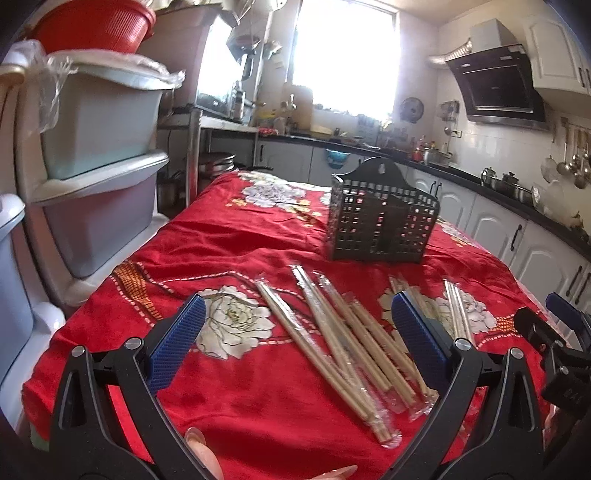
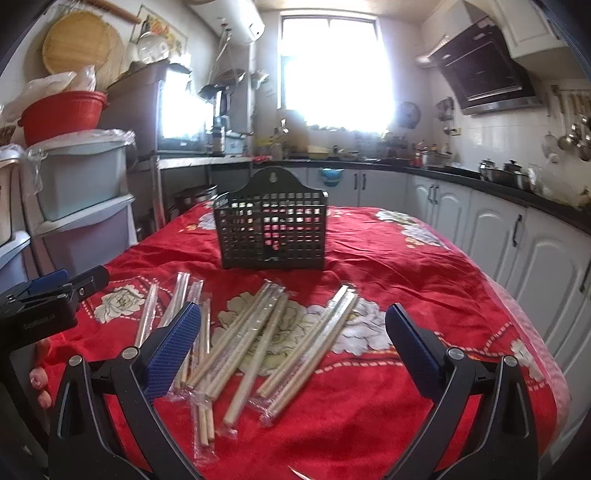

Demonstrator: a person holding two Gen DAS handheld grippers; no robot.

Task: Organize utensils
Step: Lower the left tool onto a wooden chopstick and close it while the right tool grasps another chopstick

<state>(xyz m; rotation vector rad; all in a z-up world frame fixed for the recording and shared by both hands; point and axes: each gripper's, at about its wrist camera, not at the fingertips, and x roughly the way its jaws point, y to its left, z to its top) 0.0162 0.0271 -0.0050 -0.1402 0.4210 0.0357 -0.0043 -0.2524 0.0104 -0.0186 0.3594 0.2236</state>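
Several pairs of wooden chopsticks in clear plastic sleeves (image 1: 343, 339) lie scattered on the red flowered tablecloth (image 1: 240, 240); they also show in the right wrist view (image 2: 258, 339). A black perforated utensil basket (image 1: 380, 221) stands upright behind them, also in the right wrist view (image 2: 271, 229). My left gripper (image 1: 297, 332) is open and empty, held above the chopsticks. My right gripper (image 2: 293, 339) is open and empty, also above the chopsticks. The right gripper shows at the edge of the left wrist view (image 1: 554, 332), and the left gripper shows in the right wrist view (image 2: 55, 291).
Stacked plastic drawers and bins (image 1: 99, 166) with a red basin (image 1: 96, 26) stand left of the table. Kitchen counters with white cabinets (image 2: 498, 229) run along the back and right. A range hood (image 1: 498, 85) hangs at the right.
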